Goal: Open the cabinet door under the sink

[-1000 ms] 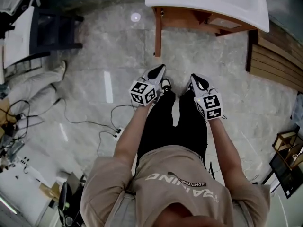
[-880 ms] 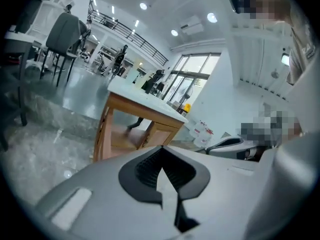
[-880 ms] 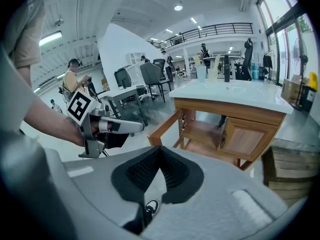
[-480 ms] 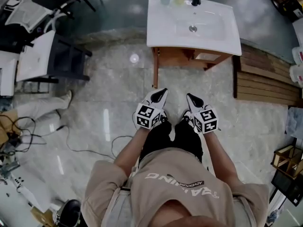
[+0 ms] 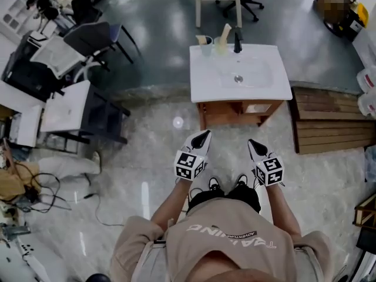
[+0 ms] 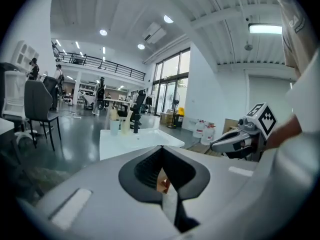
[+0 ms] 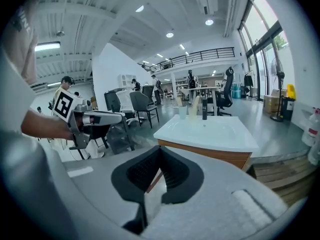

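Left gripper [image 5: 200,138] and right gripper [image 5: 254,146] are both pressed together and hold nothing. Over the last second they have lifted toward the sink [image 5: 238,75]. The cabinet door [image 5: 230,114] beneath the sink looks untouched, so the approach is only beginning.

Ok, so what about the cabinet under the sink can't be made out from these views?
- The door handle and hinge side: head view looks down; the sink overhangs the cabinet, only a strip of wood shows.
- Right gripper view: the body of the right tool covers the cabinet below its top edge.
- Left gripper view: the body of the left tool hides the cabinet; only a brown sliver shows past its shut jaws.
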A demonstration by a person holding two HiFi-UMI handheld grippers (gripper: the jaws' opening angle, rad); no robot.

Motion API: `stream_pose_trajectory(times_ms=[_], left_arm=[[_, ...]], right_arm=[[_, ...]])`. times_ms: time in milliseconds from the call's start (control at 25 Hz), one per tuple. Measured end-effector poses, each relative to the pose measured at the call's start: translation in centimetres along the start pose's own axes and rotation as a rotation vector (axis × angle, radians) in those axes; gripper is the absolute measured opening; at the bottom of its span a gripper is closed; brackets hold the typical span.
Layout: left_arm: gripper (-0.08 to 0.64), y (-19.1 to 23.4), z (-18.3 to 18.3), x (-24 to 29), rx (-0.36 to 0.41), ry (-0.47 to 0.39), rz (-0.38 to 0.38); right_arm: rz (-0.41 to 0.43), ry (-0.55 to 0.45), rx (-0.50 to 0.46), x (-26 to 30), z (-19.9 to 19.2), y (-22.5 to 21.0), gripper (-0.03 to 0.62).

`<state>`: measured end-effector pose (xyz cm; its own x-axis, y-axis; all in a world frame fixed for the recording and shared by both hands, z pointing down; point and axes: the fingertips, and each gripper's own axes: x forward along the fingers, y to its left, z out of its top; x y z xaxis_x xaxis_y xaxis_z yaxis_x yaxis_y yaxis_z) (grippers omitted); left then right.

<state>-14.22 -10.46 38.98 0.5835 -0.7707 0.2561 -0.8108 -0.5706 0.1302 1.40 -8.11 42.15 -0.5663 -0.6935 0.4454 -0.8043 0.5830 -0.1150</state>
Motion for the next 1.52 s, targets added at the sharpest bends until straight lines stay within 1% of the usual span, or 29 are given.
stream_pose_trajectory(times_ms=[80,200,280,400,480,560,640,840,1000,1120,1280,1360,1520], left_arm=[[0.015,0.2,2.2,-0.2,0.017,-0.028,0.005],[0.015,-0.9,4.2,-2.0,0.027,-0.044,0.01],[0.015,-1.2,5.5,-2.7,0.036,-0.061,0.014],[0.015,-1.2,7.4,-3.4,0.035,-0.101,0.026],[0.015,-1.1,8.7,-3.7,0.04,-0.123,0.036],[0.016,-1.1,10.0,-3.8,0.05,-0.143,0.04],[0.015,-1.3,11.2,-3.8,0.063,-0.158,0.043],[0.015,-2.2,13.3,-3.5,0.085,-0.193,0.055],[0.016,-4.0,14.2,-2.9,0.108,-0.2,0.042],[0.016,-5.0,14.0,-2.6,0.111,-0.187,0.036],[0.015,-5.4,13.4,-2.9,0.121,-0.174,0.05],[0.015,-5.3,12.9,-3.1,0.135,-0.162,0.063],[0.017,-5.3,12.0,-3.3,0.125,-0.142,0.074]], right_arm=[[-0.015,-0.034,-0.012,-0.5,1.7,-0.3,0.002],[-0.028,-0.07,-0.027,-2.3,3.4,0.8,0.002],[-0.043,-0.111,-0.065,-2.9,5.4,1.0,0.002],[-0.077,-0.191,-0.149,-3.7,9.2,1.1,0.002],[-0.081,-0.246,-0.193,-4.3,11.6,1.4,0.002],[-0.078,-0.289,-0.218,-4.9,13.4,1.5,0.002],[-0.077,-0.311,-0.228,-5.5,14.4,1.5,0.002],[-0.067,-0.336,-0.243,-6.5,15.2,1.2,0.002],[-0.069,-0.344,-0.231,-8.1,15.3,0.4,0.002],[-0.077,-0.34,-0.226,-9.2,15.0,-0.3,0.002],[-0.091,-0.321,-0.221,-9.8,13.9,-1.3,0.002],[-0.095,-0.325,-0.22,-9.9,13.7,-1.5,0.002],[-0.084,-0.349,-0.181,-10.3,14.0,-1.9,0.002]])
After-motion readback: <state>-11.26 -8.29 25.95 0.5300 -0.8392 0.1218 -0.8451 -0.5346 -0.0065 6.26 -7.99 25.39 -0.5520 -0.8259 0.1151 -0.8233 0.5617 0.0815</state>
